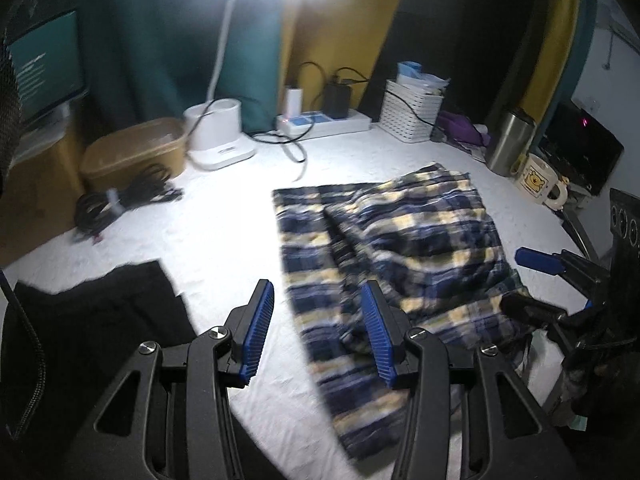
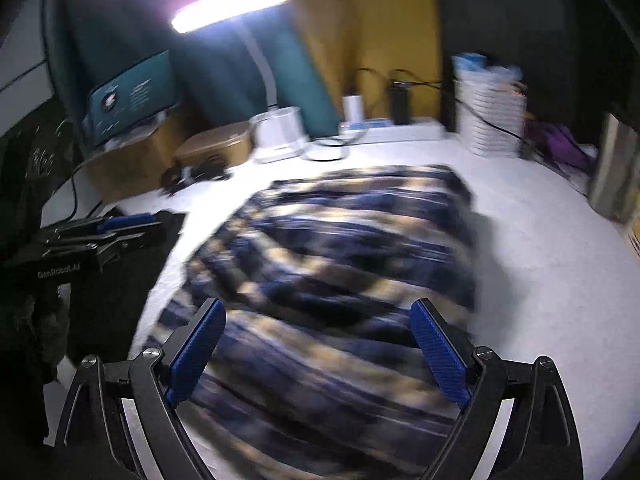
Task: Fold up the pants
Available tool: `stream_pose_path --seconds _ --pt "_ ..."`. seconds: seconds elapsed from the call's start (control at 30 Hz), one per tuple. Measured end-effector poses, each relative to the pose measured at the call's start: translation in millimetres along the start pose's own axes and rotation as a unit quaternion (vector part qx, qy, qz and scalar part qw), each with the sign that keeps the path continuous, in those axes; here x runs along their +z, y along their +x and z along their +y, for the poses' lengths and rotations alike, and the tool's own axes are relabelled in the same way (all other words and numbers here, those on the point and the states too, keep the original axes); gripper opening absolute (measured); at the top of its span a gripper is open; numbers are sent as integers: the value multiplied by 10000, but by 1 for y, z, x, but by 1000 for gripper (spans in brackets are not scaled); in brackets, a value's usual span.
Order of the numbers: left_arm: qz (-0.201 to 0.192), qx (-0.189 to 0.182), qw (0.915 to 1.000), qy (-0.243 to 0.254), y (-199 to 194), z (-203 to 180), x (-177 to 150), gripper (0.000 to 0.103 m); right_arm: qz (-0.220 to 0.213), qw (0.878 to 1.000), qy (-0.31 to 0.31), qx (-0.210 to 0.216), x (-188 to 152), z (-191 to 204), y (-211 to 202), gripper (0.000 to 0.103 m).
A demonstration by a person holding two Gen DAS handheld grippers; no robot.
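Left wrist view: plaid pants [image 1: 384, 256] lie on the white tabletop [image 1: 224, 240], ahead and to the right of the left gripper [image 1: 318, 332]. Its right finger overlaps the near left edge of the cloth in the picture, the left finger stands over bare table. Jaws partly apart, nothing between the pads.

Long axis of the pants runs from the near edge of the table away toward the back, leaning slightly to the right. The cloth is already doubled: an upper layer lies rumpled across the middle and right, with a diagonal ridge where it overlaps the flat lower panel on the left. Navy, cream and white checks; soft, creased, not yet a tidy packet.

Right wrist view (blurred): the pants [image 2: 340, 264] fill the space directly ahead of the right gripper [image 2: 318, 344], whose jaws stand wide apart and empty, straddling the near end of the cloth without pressing it. The left gripper [image 2: 120, 228] shows at the left edge, off the pants.

Judgement: the right gripper is better placed for the near hem; the left serves the left edge. Next fold likely carries the near end to the far end, along the long axis.

Surroundings: black garment [image 1: 100, 312] near left, coiled cables [image 1: 120, 204], tan container [image 1: 136, 148], lamp base [image 1: 218, 132], power strip [image 1: 324, 122], white basket [image 1: 410, 114], steel tumbler [image 1: 510, 140], bear mug [image 1: 538, 180].
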State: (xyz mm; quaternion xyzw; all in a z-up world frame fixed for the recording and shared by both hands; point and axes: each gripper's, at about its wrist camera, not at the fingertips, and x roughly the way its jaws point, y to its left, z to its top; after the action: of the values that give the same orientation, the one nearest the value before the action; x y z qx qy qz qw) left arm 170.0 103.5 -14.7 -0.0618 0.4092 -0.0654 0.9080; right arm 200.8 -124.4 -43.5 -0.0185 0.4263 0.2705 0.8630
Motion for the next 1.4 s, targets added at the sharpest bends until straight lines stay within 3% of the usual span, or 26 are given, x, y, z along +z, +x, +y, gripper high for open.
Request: stream_pose_path --seconds 0.33,0.47,0.6,0.87,0.93,1.07,1.1,1.13,1.27,1.4 --pt "200 -70 9994 286 42 -26 36 45 -211 9962 815 -226 3 -87 -12 94" --pt "323 -65 9990 317 63 -26 48 45 -275 9944 991 -256 11 -110 -6 77" --pt "435 -61 9986 303 81 -22 55 45 -204 9937 1080 -228 20 -128 10 67" --pt "545 -362 9976 233 102 -14 59 44 -6 9944 1060 50 45 -137 50 61" --pt "359 -349 9982 343 101 -14 58 31 137 9945 1022 155 49 -136 63 61" --pt "319 -329 9977 509 102 -15 58 15 406 9902 1270 407 51 -139 89 59" --pt "286 -294 9979 499 99 -15 59 15 410 9902 1261 447 51 -138 92 45" --pt "222 -269 9982 485 95 -14 62 14 412 9903 1229 496 53 -136 94 40" --pt "-213 -191 9983 514 68 -12 77 13 342 9924 1116 400 64 -129 100 38" --pt "-257 -84 9984 503 71 -6 85 13 412 9938 1005 247 70 -125 113 38"
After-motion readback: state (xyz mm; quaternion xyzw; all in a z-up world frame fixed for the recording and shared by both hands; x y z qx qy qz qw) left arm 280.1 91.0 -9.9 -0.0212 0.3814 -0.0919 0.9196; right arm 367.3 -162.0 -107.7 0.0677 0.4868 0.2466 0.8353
